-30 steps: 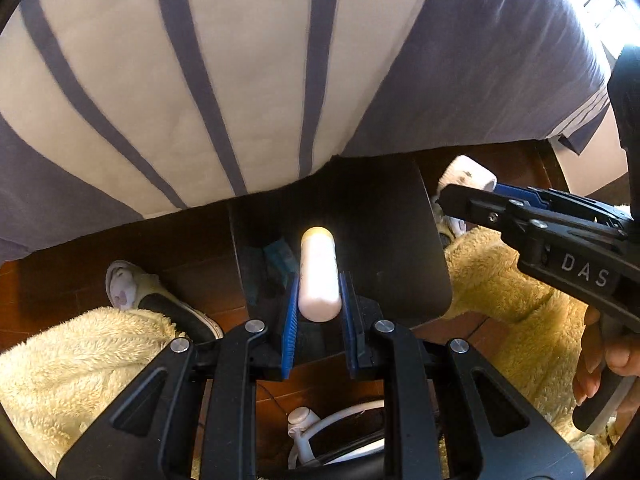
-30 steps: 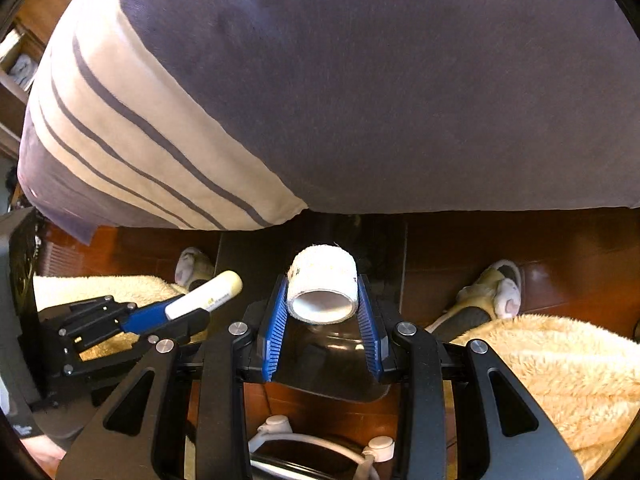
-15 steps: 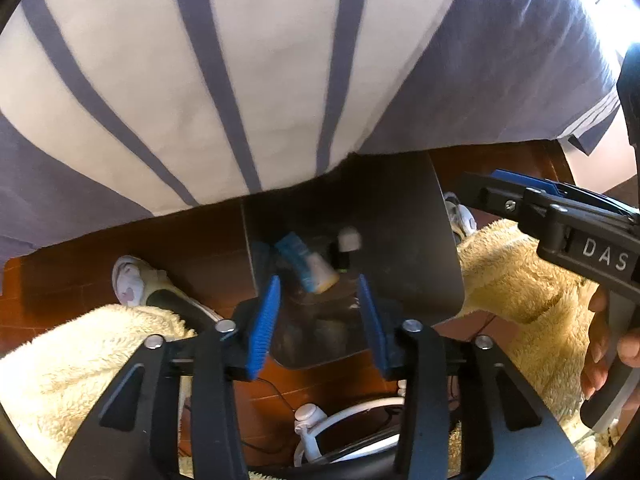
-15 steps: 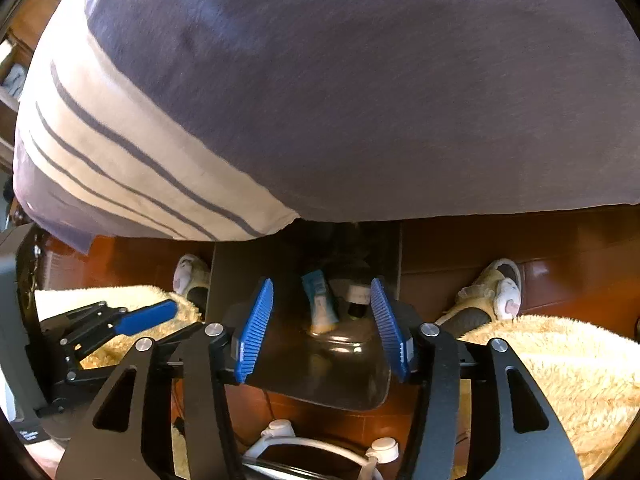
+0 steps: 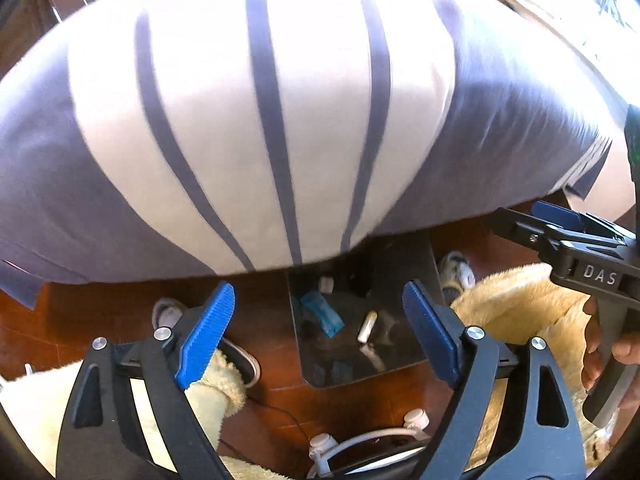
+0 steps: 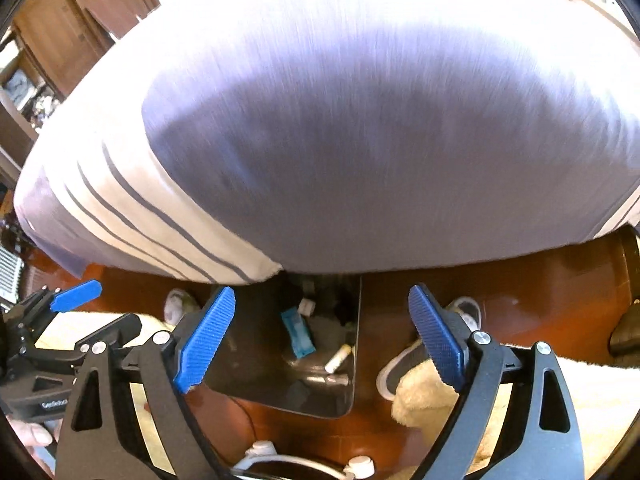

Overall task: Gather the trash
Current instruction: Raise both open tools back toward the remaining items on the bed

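A dark trash bin [image 5: 416, 264] stands on the wooden floor below the bed edge; it also shows in the right wrist view [image 6: 248, 344]. Inside lie a white tube [image 5: 367, 321] [image 6: 338, 358], a blue wrapper [image 5: 322, 314] [image 6: 298, 332] and a small white roll [image 5: 326, 285] [image 6: 306, 306]. My left gripper [image 5: 320, 336] is open and empty above the bin. My right gripper [image 6: 322, 338] is open and empty above it too; it appears at the right of the left wrist view [image 5: 560, 220].
A striped grey and white bed cover [image 5: 260, 120] overhangs the bin. Cream fluffy rugs [image 5: 532, 308] [image 6: 540, 392] lie on both sides. Slippers [image 5: 166, 312] [image 6: 464, 312] rest on the floor. A white cable [image 5: 360, 438] lies near the front.
Both grippers opened and dropped the white tube and the white roll into the bin, then rose and pulled back, jaws spread wider.
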